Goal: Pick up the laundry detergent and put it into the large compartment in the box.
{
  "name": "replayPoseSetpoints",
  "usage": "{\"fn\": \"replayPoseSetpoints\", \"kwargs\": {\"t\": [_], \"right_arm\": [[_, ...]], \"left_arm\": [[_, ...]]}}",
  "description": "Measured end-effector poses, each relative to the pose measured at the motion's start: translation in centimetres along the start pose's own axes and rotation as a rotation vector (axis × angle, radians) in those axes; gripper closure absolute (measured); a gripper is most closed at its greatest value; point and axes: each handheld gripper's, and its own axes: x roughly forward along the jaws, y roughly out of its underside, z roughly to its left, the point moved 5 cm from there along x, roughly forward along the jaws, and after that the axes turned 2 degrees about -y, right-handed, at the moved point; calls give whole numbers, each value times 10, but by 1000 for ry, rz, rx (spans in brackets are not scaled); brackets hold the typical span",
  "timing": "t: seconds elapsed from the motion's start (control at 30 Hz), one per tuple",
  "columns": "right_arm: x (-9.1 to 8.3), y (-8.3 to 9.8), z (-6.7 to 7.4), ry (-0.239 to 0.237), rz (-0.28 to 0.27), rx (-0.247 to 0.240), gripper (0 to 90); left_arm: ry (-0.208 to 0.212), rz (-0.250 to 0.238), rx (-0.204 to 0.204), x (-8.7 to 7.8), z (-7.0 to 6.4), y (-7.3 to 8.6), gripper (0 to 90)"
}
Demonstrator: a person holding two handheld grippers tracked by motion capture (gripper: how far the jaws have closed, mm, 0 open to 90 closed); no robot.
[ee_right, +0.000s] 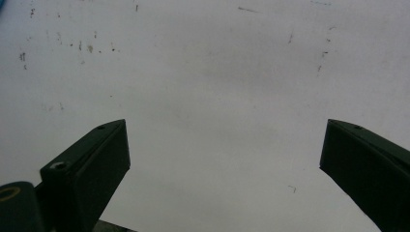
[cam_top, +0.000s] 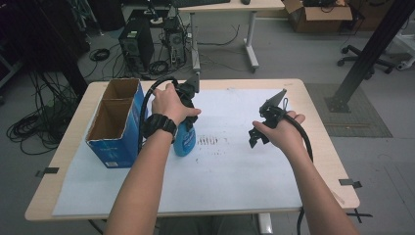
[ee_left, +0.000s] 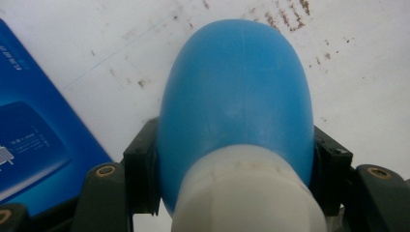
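Note:
A blue plastic bottle (ee_left: 237, 92) with a white neck stands on the white paper, just right of a blue carton. My left gripper (ee_left: 234, 159) is shut on it from above, its black pads (ee_left: 142, 164) pressing both sides just below the neck. In the high view the bottle (cam_top: 185, 141) shows under the left hand and my left gripper (cam_top: 187, 122). My right gripper (cam_top: 255, 138) hovers over the paper at mid right. In the right gripper view my right gripper (ee_right: 225, 159) stands open, with nothing but bare paper between its jaws.
The blue carton (cam_top: 120, 147), open at the top with two cardboard compartments, stands at the table's left side and shows beside the bottle (ee_left: 34, 140). A white paper sheet (cam_top: 230, 171) with small brown stains covers most of the wooden table (cam_top: 318, 122).

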Motion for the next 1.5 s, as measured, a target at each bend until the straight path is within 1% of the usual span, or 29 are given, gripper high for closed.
{"fn": "replayPoseSetpoints", "kwargs": {"t": [0.13,0.27,0.37,0.6,0.7,0.87,1.03,1.13,1.33,1.5], "right_arm": [[-2,0,2,-4,-3,-4,39],[-4,0,4,-5,-6,-3,40],[-6,0,6,-5,-8,-7,39],[-12,-2,11,-6,-15,-16,39],[-14,-2,13,-7,-18,-15,39],[-17,-3,15,-7,-24,-15,39],[-19,-3,16,-8,-28,-18,39],[-20,-3,16,-10,-25,-16,39],[-21,-4,17,-9,-27,-17,39],[-22,-5,19,-12,-29,-18,39]], "left_arm": [[5,-8,-5,-10,3,3,372],[-1,-15,-7,-26,6,6,372],[-9,-26,-10,-39,9,7,372],[-5,-58,-22,-74,16,11,372],[-11,-67,-27,-87,18,13,372],[-20,-84,-44,-109,22,16,373],[-32,-105,-59,-131,30,21,373],[-33,-112,-72,-142,36,25,373],[-33,-127,-111,-160,49,33,374],[-38,-133,-155,-172,63,41,374]]}}
